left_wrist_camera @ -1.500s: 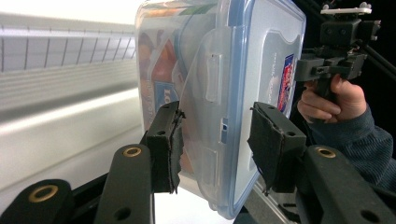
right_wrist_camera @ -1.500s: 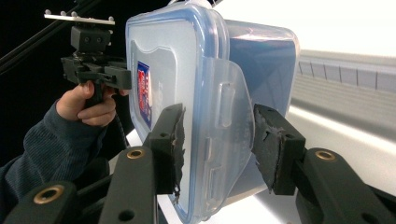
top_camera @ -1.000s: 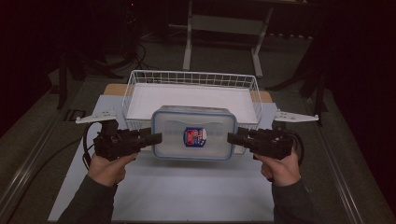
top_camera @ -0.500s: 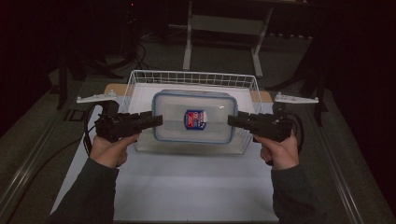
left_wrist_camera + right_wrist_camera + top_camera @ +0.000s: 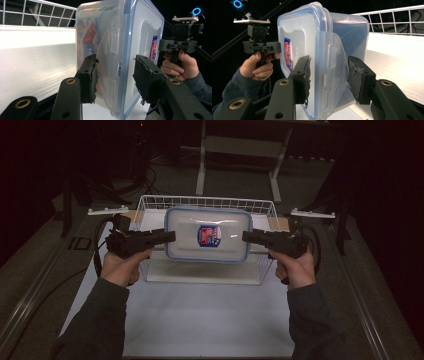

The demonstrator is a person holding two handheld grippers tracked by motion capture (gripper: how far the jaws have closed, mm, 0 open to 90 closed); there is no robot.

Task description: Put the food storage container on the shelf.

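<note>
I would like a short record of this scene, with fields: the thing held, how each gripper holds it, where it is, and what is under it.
thing held: clear plastic box with a blue-edged lid
left gripper: shut on the box's end, over a lid clip
right gripper: shut on the opposite end
position: box level, in the air above the wire basket
underneath: white table

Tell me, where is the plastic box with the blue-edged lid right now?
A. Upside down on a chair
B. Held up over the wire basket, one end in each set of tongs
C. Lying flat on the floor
B. In the high view the plastic box hangs above the white wire basket, with the left tongs on one end and the right tongs on the other.
</note>
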